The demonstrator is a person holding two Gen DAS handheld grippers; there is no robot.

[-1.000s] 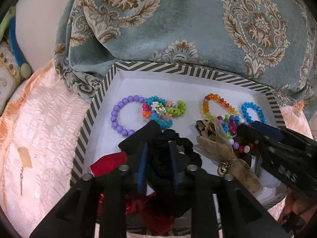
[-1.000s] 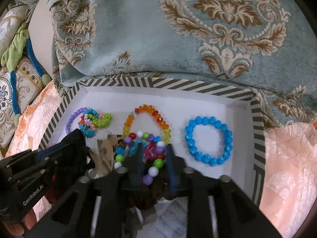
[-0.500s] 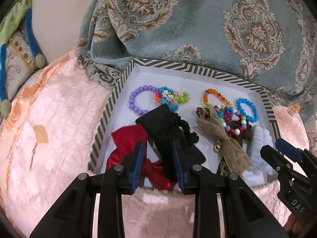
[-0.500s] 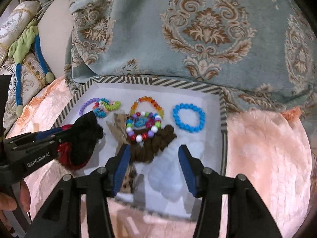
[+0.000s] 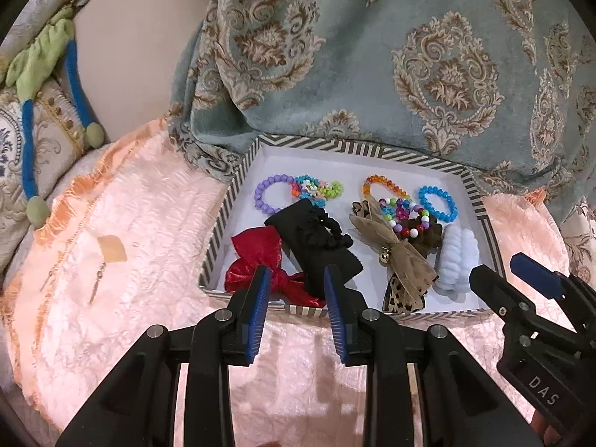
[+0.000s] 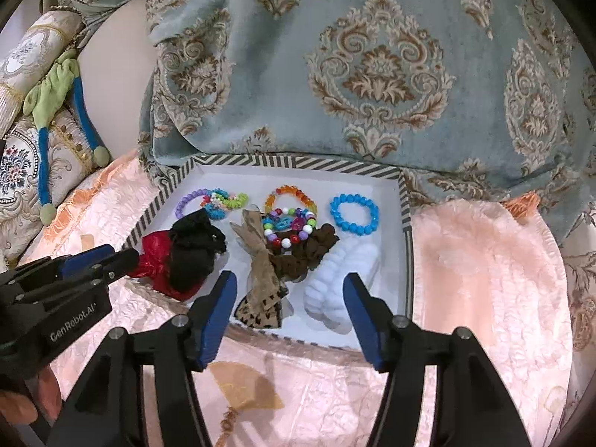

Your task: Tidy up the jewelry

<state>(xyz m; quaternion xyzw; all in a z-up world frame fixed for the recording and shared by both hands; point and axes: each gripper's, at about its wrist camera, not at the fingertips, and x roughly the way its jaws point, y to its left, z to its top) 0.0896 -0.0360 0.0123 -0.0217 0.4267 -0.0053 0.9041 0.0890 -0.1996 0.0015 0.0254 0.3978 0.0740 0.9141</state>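
While a patterned blanket [image 6: 372, 74] crowds the striped tray [image 6: 405, 201], your bracelets [image 6: 354, 213] lie in a row. Left gripper [image 5: 296, 279] jaws stand slightly apart, empty; right gripper [image 6: 290, 287] jaws are opening, empty.

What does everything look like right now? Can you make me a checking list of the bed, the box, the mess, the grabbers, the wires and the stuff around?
Surface: pink bedspread, wrinkled.
Job's things: striped tray holds purple bracelet, orange bracelet, blue bracelet, multicoloured bead bracelet on brown scrunchie, red bow, black scrunchie, tan bow, white scrunchie.
Clutter: earrings and tan scrap outside the tray.
Grippers: left gripper open, empty; right gripper jaws opening, nothing gripped.
Cables: nothing seen.
Surroundings: teal patterned blanket, embroidered pillow, green-and-blue cord.
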